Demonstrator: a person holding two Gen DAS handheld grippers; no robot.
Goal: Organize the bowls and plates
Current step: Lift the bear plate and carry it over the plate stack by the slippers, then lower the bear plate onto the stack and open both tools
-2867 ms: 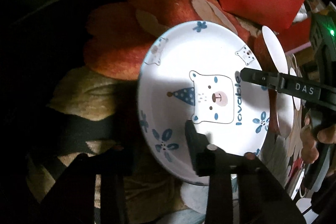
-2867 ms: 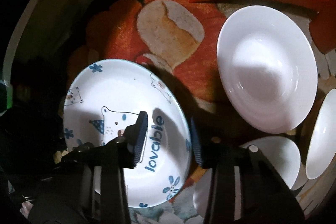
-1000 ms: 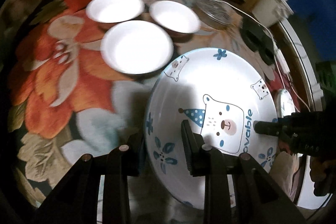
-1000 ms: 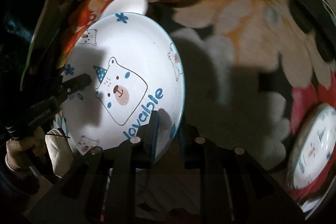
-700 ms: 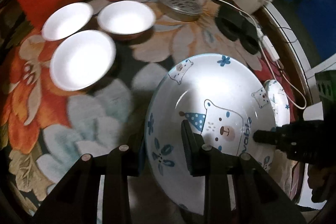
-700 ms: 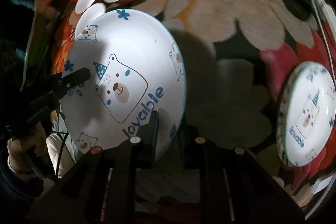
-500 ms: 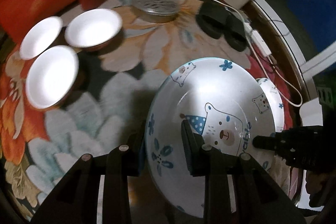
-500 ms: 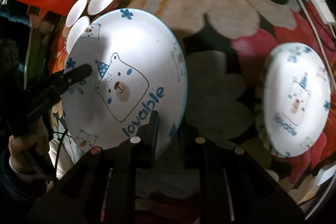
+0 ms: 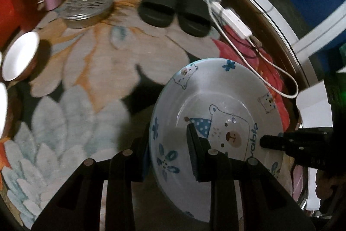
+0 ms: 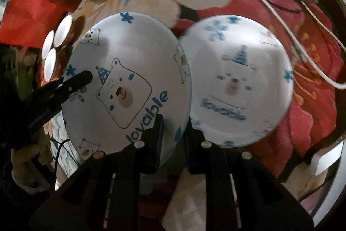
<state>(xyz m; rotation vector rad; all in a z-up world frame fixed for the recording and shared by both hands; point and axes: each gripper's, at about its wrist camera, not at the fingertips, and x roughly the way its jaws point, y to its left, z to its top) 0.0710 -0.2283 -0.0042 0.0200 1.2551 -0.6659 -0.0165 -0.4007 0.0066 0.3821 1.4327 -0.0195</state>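
We carry the bear plate (image 10: 129, 79) in the air over the floral rug (image 9: 90, 70), left gripper (image 9: 168, 153) and right gripper (image 10: 173, 133) each clamped on opposite rims, so uneven pull could slip it onto the matching plate (image 10: 237, 79) lying just beside.

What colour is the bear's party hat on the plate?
Blue with white dots, clearest in the right wrist view: bear plate.
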